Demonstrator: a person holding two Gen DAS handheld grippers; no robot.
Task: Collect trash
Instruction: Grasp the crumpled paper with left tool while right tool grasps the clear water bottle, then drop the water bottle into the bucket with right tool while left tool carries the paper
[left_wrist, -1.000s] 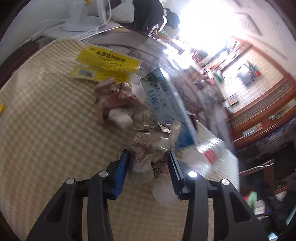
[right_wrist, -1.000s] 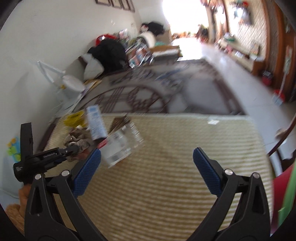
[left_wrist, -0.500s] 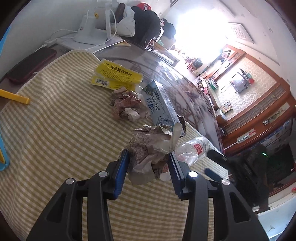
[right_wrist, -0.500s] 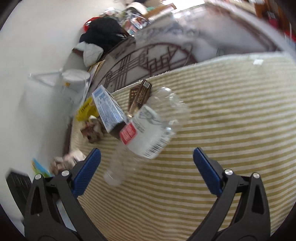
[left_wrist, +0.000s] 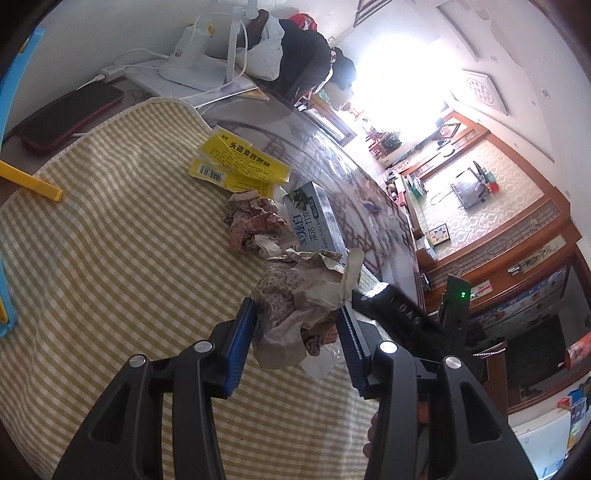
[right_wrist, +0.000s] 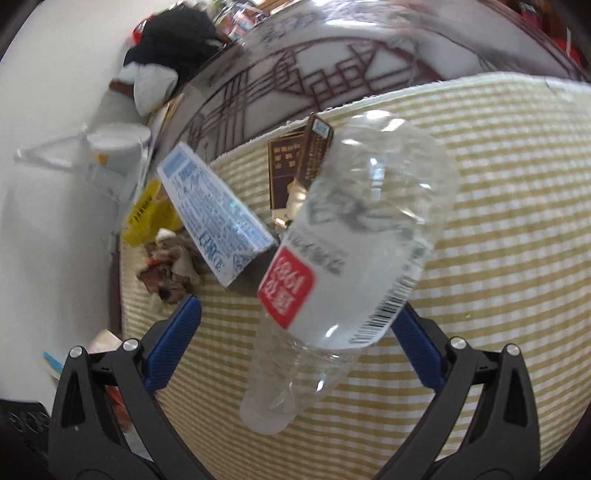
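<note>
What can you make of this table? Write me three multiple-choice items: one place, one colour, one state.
1. Where does the toothpaste box lie?
A) beside the yellow boxes
B) on the floor
C) inside a bin

2. What colour is the plastic bottle's label patch?
A) green
B) red
C) black

3. What is the left gripper doing?
A) hanging open
B) shut on the crumpled paper wad
C) shut on a spoon

Answers:
1 A, it lies next to them on the checked cloth.
2 B, a red square with white print.
3 B, both blue pads press the wad.
</note>
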